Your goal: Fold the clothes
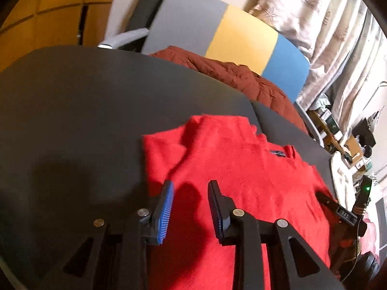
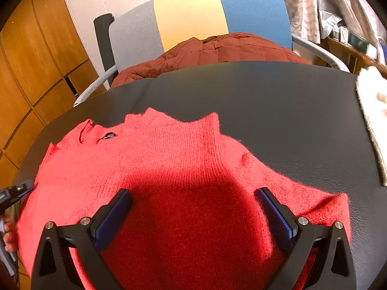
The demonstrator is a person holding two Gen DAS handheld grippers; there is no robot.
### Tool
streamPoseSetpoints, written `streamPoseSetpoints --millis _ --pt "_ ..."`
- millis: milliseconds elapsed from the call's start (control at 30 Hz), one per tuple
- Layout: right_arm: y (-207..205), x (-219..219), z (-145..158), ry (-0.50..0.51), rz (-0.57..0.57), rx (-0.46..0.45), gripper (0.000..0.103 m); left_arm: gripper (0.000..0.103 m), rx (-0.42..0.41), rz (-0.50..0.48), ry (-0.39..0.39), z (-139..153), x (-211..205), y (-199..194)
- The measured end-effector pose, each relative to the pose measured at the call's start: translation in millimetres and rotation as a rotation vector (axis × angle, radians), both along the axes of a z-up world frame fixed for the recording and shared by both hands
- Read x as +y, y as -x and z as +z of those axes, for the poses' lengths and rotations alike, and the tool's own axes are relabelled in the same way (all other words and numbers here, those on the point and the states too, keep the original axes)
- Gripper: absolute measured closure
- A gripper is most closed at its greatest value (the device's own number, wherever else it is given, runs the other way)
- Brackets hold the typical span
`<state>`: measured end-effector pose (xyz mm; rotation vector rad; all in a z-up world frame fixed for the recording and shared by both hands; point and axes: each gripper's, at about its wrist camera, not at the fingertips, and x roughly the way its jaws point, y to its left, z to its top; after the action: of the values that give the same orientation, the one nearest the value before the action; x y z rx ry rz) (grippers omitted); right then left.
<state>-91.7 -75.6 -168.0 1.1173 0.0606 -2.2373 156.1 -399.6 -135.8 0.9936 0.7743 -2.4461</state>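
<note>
Red sweater (image 2: 183, 169): lower part cut off at 6 o'clock in both wrist views; hem not seen. Neck label (image 1: 278, 153): too small and blurred to read. Brown quilted jacket (image 2: 217, 48) on chair (image 2: 191, 14): near part hidden behind table (image 2: 290, 108) edge. Shelf clutter (image 1: 338, 130) at 3 o'clock in left view: blurred, items not identifiable. Pale cloth (image 2: 372, 111) at 3 o'clock, right view: cut off by frame.

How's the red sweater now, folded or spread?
Partly folded: red sweater lies flat on the black table, both sleeves folded in; neither tongs grips it.
</note>
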Motion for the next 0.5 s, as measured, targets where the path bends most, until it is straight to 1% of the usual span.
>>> streamPoseSetpoints --millis 67,133,200,267,367,433,500 --pt "1 0 0 0.002 0.000 0.000 0.000 0.073 -0.011 0.006 0.002 1 -4 -11" --pt "1 0 0 0.002 0.001 0.000 0.000 0.072 -0.018 -0.005 -0.027 -2 -11 -16" --pt "1 0 0 0.001 0.001 0.001 0.000 0.071 -0.009 -0.024 -0.102 -8 -20 -16" --pt "1 0 0 0.000 0.001 0.002 0.000 0.068 -0.002 -0.042 -0.172 -13 -28 -15" --pt "1 0 0 -0.001 0.001 0.002 0.000 0.063 -0.018 -0.046 -0.185 -17 -30 -7" --pt "1 1 0 0.001 0.001 0.002 0.000 0.057 -0.029 -0.048 -0.195 -20 -31 -2" --pt "1 1 0 0.002 0.001 0.001 0.000 0.056 -0.040 -0.051 -0.204 -23 -32 3"
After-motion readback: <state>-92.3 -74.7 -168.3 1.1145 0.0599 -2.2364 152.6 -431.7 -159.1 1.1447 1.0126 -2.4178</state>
